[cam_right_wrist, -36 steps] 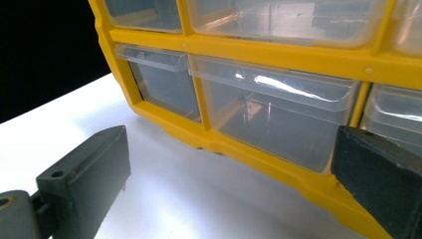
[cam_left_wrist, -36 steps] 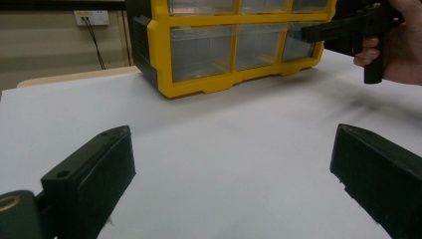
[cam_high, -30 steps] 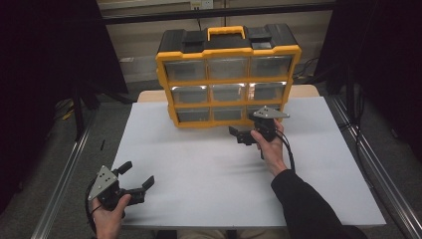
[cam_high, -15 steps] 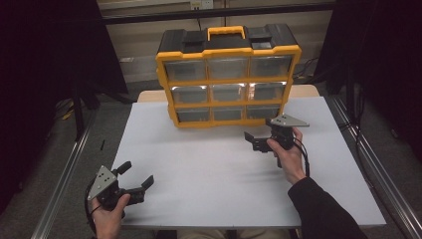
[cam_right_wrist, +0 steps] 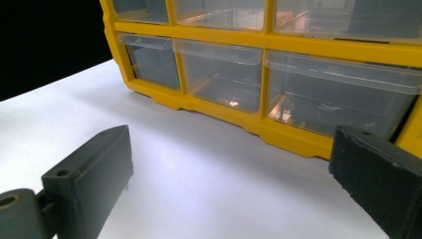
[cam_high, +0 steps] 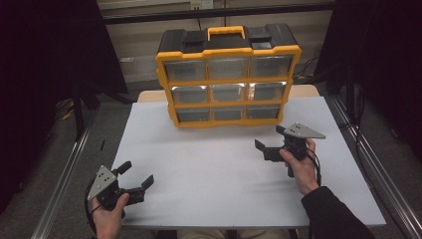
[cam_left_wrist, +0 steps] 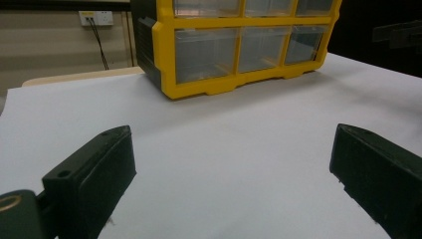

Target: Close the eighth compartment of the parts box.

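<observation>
A yellow and black organiser box (cam_high: 228, 82) with clear plastic drawers stands upright at the back middle of the white table (cam_high: 209, 169). My left gripper (cam_high: 135, 174) is held at the near left corner, open and empty, its jaws pointing toward the box. My right gripper (cam_high: 269, 138) hovers at the right, in front of the box's lower right drawers and apart from them, also open and empty. The left gripper view has the box (cam_left_wrist: 234, 50) far ahead between wide jaws. The right gripper view has the bottom row of drawers (cam_right_wrist: 278, 74) close ahead.
Metal rails (cam_high: 64, 179) run along both sides of the table, with dark curtains beyond. A wall socket (cam_left_wrist: 95, 18) sits behind the box. Bare white tabletop lies between the two grippers.
My right gripper has drawn back from the front of the box, moving right and toward the person. The left gripper has stayed put.
</observation>
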Demonstrator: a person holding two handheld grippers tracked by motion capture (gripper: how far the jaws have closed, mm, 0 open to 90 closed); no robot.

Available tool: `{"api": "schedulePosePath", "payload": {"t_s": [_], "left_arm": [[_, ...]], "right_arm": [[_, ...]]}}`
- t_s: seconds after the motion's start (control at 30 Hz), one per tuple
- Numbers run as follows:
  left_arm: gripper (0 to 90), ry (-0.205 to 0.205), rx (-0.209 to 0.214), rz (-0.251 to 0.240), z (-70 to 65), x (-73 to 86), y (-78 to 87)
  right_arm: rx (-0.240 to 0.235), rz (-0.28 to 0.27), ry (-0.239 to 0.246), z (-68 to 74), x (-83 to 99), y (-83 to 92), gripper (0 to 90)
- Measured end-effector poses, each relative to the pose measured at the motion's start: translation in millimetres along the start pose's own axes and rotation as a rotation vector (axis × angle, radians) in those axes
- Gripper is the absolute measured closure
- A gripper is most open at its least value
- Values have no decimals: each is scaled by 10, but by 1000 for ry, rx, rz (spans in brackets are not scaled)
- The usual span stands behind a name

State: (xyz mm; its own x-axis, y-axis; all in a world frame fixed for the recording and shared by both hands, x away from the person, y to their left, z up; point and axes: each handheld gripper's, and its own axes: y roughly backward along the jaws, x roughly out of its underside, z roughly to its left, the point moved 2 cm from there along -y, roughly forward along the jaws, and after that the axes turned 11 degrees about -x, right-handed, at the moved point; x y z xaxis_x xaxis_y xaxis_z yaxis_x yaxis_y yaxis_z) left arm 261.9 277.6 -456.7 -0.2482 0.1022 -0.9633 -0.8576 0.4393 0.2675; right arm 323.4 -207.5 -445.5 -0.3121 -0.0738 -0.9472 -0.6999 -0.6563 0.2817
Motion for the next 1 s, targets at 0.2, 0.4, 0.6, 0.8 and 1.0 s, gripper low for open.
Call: {"api": "schedulePosePath", "payload": {"t_s": [0.2,0.4,0.6,0.8,1.0], "left_arm": [[38,8,0,-2,0,3,2],[39,-6,1,1,-4,-2,9],[39,-4,3,3,-11,0,4],[47,-9,6,-1,-15,1,13],[47,0,-5,-6,-17,4,17]], "right_arm": [[6,-6,3,14,24,166,30],[30,-33,5,40,83,347,43],[57,-12,11,20,174,524,35],[89,-3,5,-23,240,711,20],[121,1,-1,-54,318,855,16]]}}
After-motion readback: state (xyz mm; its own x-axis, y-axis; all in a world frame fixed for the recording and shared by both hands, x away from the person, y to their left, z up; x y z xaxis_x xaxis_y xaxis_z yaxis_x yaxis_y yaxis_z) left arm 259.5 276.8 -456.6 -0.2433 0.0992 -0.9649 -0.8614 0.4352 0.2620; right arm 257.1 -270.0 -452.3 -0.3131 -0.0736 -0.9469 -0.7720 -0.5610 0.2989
